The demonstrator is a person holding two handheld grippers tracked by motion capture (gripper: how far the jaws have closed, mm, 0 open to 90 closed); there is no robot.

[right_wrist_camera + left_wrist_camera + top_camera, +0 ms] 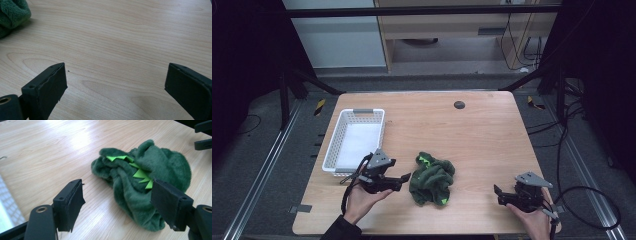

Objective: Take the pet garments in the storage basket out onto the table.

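While the green plush toy (432, 178) lies crumpled on the wooden table (472, 135), a little left of the middle and close to the near edge, the left gripper (404, 178) sits just beside its left side, jaws apart and pointed at it, nothing between them. From the left gripper view the toy (145, 185) fills the space ahead of the open jaws, bright green felt spikes (140, 173) showing on top, the fabric apart from both pads. Left hand (362, 197) holds that gripper from below near the front left corner. Right gripper (498, 195) rests near the front right corner, well apart from the toy, jaws wide apart and empty over bare wood; right hand (532, 220) grips it at the near edge. Right gripper view catches a bit of the toy (12, 15) at its top left corner. White basket (343, 121) stands along the left edge, just behind the left gripper. Small dark round hole (459, 105) near the far edge.
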